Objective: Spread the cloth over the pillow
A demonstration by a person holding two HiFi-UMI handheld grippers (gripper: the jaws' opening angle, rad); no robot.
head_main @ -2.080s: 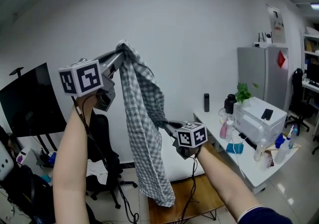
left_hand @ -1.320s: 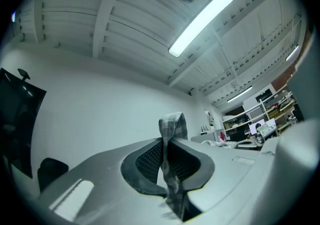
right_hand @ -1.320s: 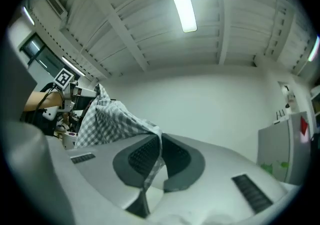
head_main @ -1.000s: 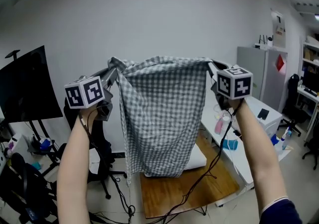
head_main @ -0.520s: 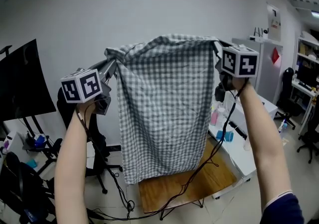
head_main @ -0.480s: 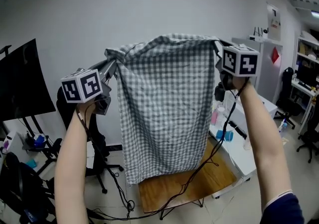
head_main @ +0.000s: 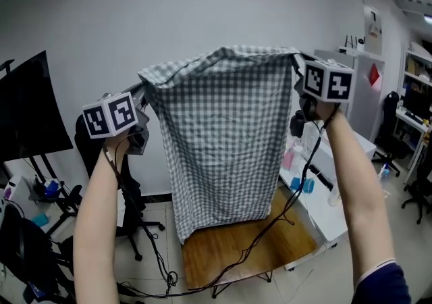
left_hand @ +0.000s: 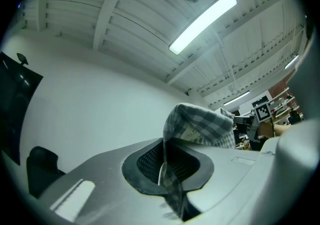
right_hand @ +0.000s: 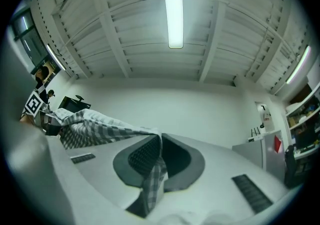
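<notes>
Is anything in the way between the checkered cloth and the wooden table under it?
Nothing visible. The cloth hangs above the wooden table, pinched by the right tongs and the left tongs, which just squeezed tighter. A black cable dangles in front. No pillow shows.

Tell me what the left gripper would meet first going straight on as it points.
Likely the white wall; nothing else shows ahead, though depth is unclear. The left gripper has just closed its fingers further on the cloth corner.

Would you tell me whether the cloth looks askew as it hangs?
Slightly: the cloth hangs crooked in the head view, with its top edge and bottom hem both lower on the left.
</notes>
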